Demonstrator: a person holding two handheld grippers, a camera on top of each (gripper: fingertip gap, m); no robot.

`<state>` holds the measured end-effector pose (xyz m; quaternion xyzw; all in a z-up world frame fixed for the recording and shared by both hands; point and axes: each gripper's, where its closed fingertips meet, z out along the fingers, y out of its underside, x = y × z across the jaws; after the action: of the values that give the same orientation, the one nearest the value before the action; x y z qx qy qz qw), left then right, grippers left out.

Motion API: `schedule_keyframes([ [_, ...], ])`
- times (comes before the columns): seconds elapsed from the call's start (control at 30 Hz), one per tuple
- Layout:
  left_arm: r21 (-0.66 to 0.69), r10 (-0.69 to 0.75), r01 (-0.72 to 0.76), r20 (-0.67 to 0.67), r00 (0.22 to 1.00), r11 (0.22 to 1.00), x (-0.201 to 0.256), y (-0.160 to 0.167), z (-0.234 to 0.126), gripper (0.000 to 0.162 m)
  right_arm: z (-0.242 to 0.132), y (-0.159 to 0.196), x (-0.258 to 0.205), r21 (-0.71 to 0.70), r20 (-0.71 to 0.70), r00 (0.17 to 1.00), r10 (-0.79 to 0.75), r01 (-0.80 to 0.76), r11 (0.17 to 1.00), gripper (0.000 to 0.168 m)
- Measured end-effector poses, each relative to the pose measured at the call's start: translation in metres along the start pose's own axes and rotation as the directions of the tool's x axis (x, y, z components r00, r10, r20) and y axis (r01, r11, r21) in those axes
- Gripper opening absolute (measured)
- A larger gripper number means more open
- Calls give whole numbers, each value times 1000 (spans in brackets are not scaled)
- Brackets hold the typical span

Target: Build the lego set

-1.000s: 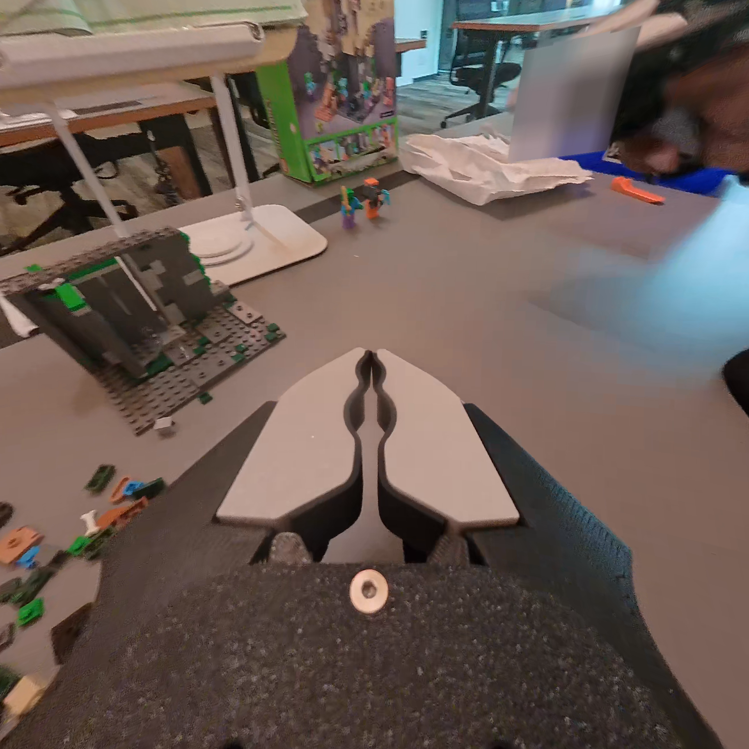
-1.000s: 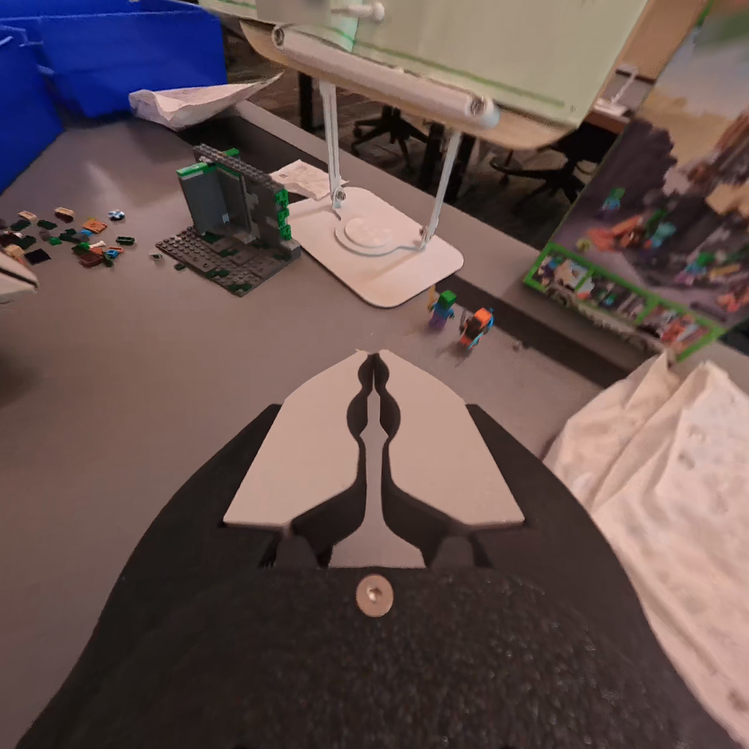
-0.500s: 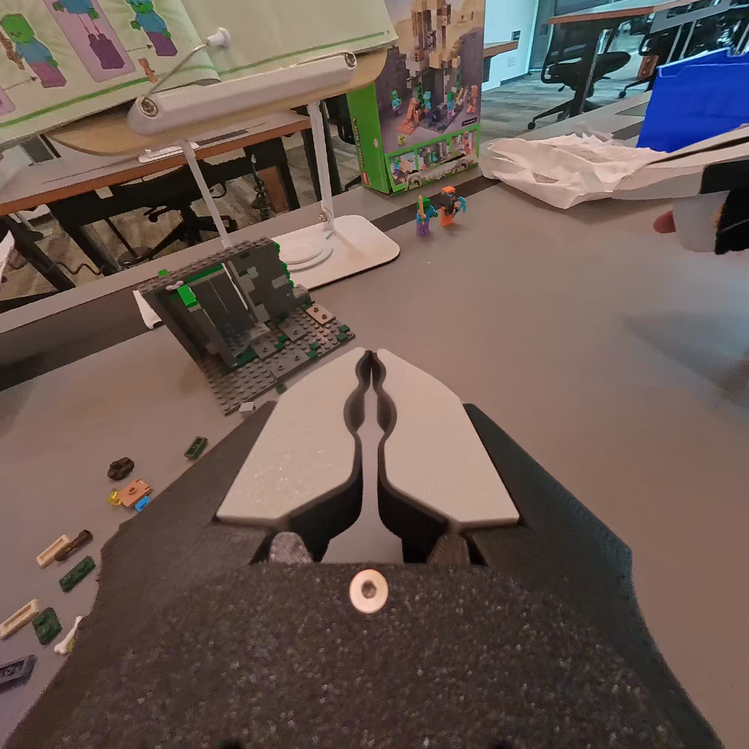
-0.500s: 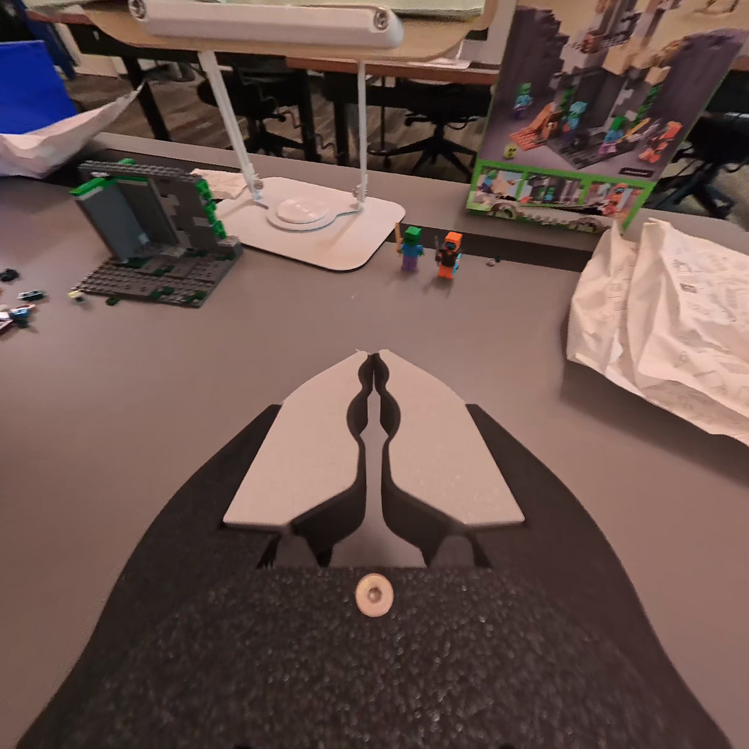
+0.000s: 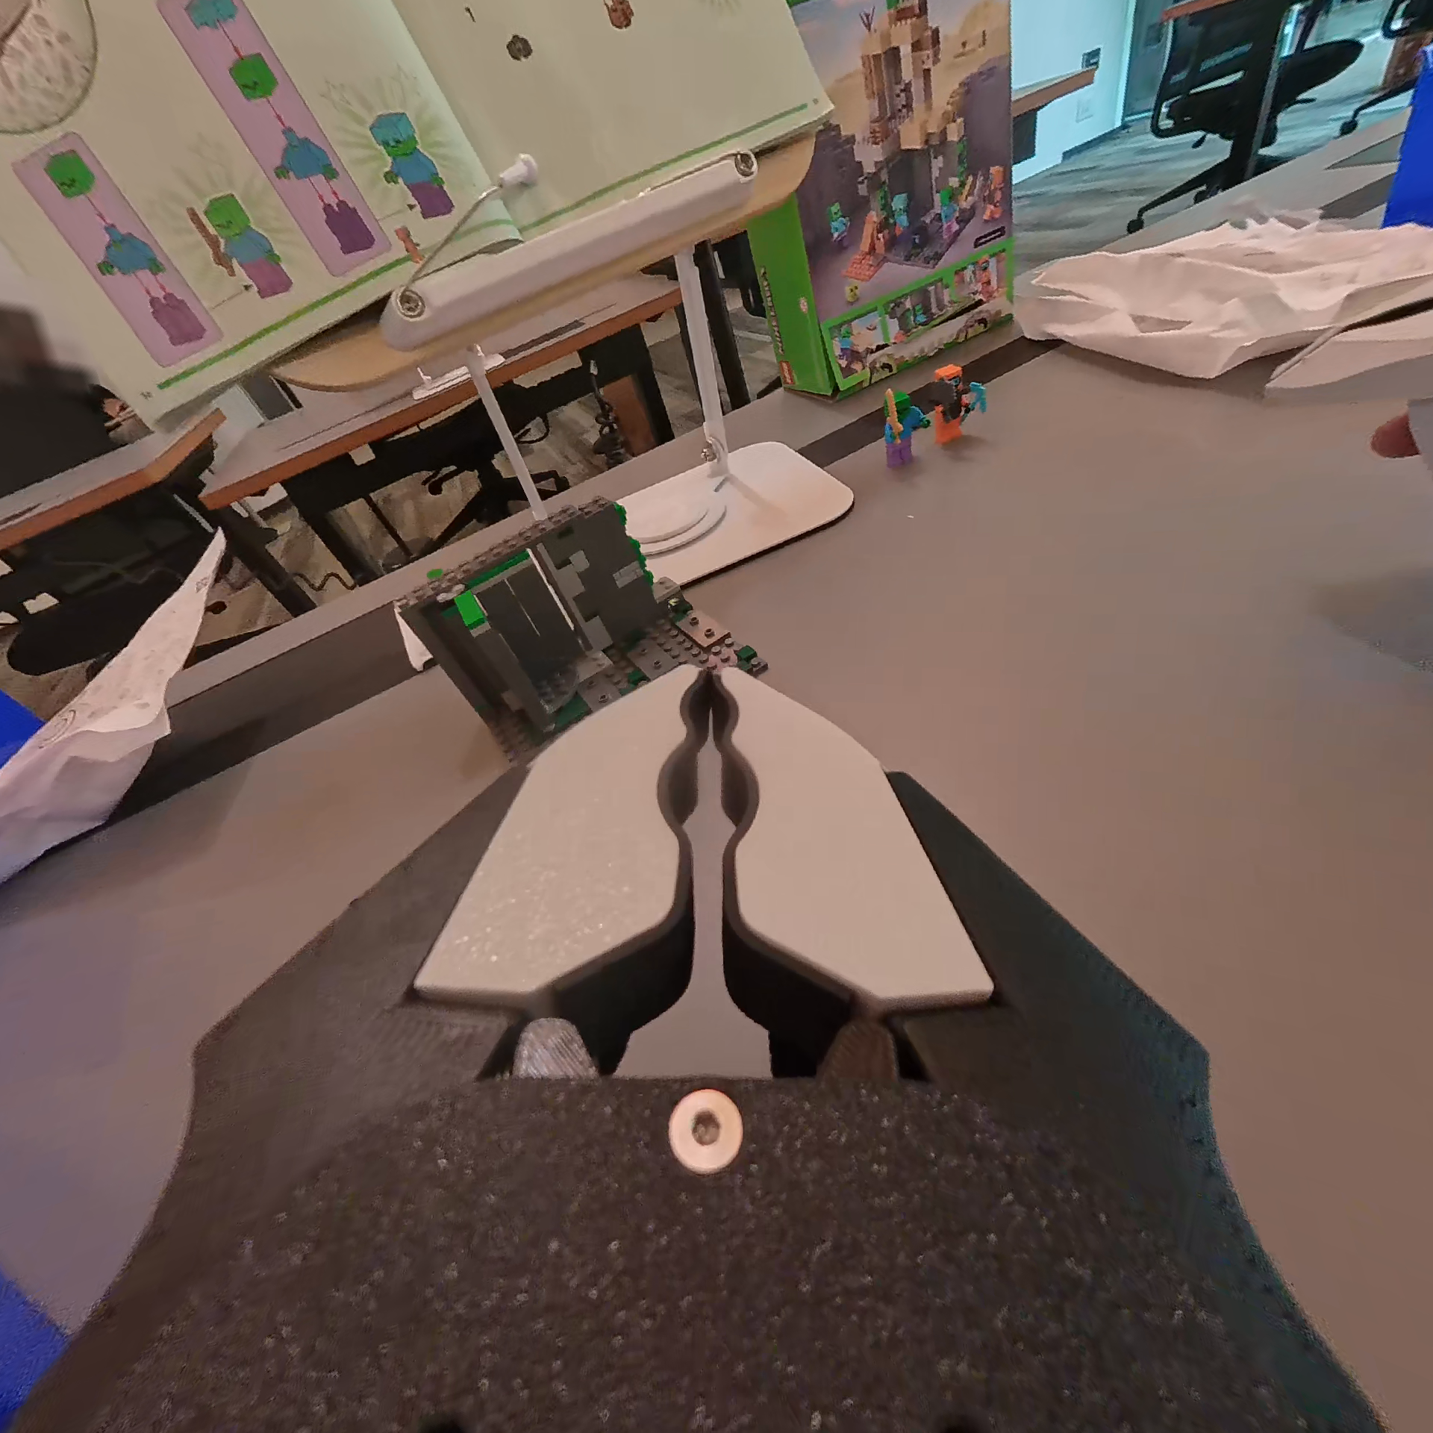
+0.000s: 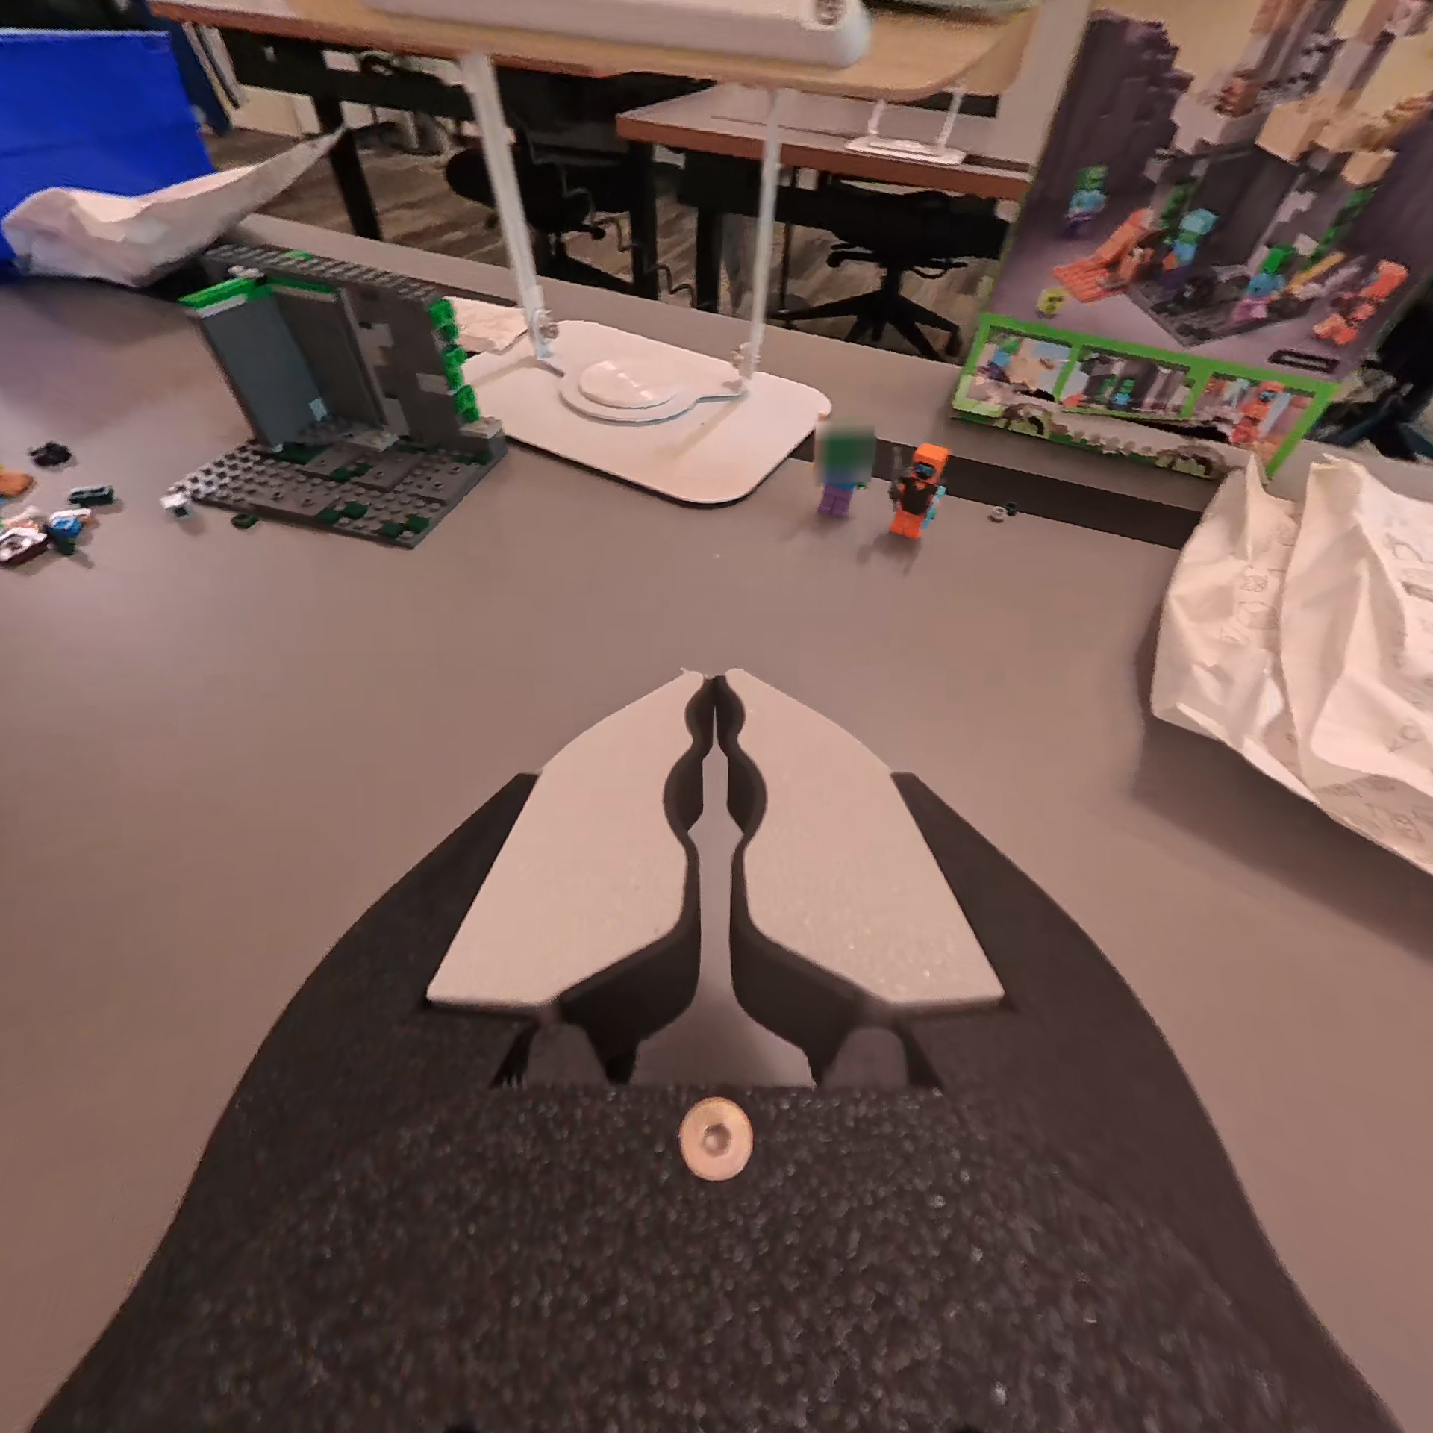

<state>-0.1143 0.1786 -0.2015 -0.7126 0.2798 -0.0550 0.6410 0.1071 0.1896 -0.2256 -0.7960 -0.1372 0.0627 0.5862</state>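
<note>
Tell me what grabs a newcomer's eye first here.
The half-built grey and green lego wall on its studded baseplate, at the table's left. Right of it, beside the white stand base, stand two minifigures, with the bright green set box behind them.

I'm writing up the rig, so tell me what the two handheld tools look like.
Both look alike. The left tool and right tool each have two flat, light grey fingers with wavy black inner edges, tapering to a point. They sit on a grainy black body with one silver screw in the middle. No cables or markings show.
</note>
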Motion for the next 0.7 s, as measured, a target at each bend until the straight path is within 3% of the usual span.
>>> schedule_keyframes([
  [0.13,16,11,-11,-3,1000,1000,-1,-3,1,0,3,-2,-11,18,15,997,-70,70,997,10],
  [0.37,27,-44,44,34,998,999,-14,-4,7,0,16,-5,-7,51,-24,997,-73,74,996,5],
  [0.5,25,-27,25,77,997,999,-29,-5,26,0,32,-12,2,74,-38,999,-33,36,997,3],
  [0.7,76,-63,52,146,987,996,-57,-36,65,0,72,-37,17,133,-70,997,32,-23,991,0],
])
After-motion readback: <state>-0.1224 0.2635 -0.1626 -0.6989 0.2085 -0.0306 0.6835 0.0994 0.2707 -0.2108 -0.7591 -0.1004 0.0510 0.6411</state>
